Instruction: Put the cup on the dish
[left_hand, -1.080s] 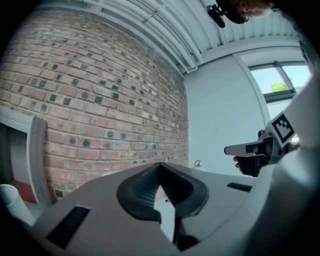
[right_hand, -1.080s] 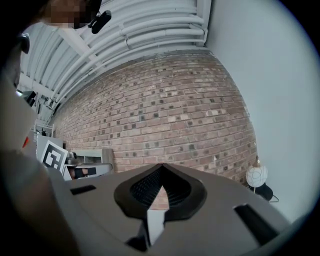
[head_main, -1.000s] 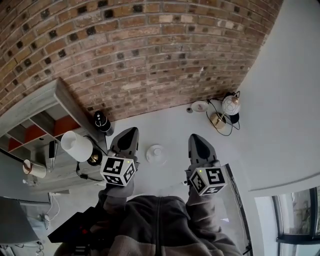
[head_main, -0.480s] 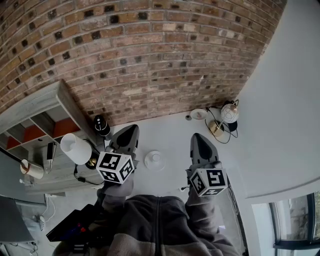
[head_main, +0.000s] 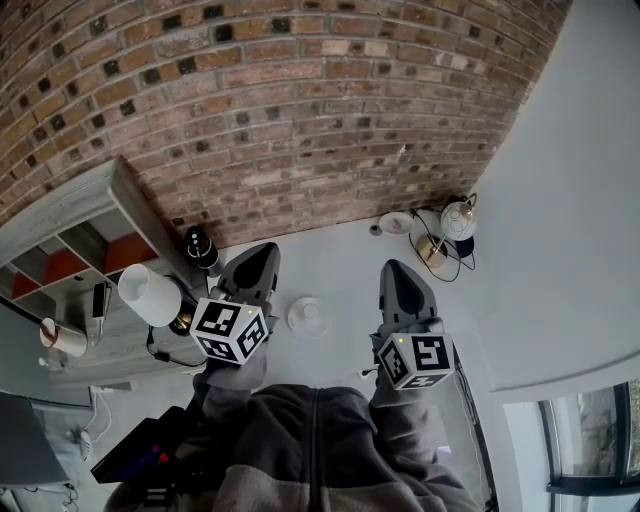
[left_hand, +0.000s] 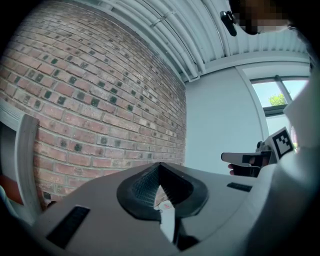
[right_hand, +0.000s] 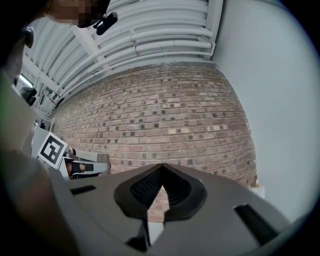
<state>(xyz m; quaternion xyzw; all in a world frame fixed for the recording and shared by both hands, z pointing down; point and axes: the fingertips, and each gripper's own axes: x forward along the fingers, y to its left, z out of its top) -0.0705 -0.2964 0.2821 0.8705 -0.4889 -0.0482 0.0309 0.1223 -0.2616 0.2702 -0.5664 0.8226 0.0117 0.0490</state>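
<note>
Dish (head_main: 308, 316): lying on the white surface (head_main: 345, 250) between the 2 grippers, carrying a small white lump at centre, possibly the cup (head_main: 309, 313). Left gripper (head_main: 258, 256): hovering, jaws pressing together, pinching nothing. Right gripper (head_main: 393, 272): hovering alongside, jaws likewise pressing together, gripping nothing.

Far off, the brick wall (head_main: 300, 100) looks rough and matt. The left tongs (head_main: 262, 252) and right tongs (head_main: 392, 270) have matt grey plastic shells and black ribbed pads (left_hand: 145, 186). The dish (head_main: 308, 316) is smooth, glossy white. On the left, the shelf (head_main: 110, 210) is weathered grey wood. The sleeves (head_main: 400, 430) are soft grey cloth.
</note>
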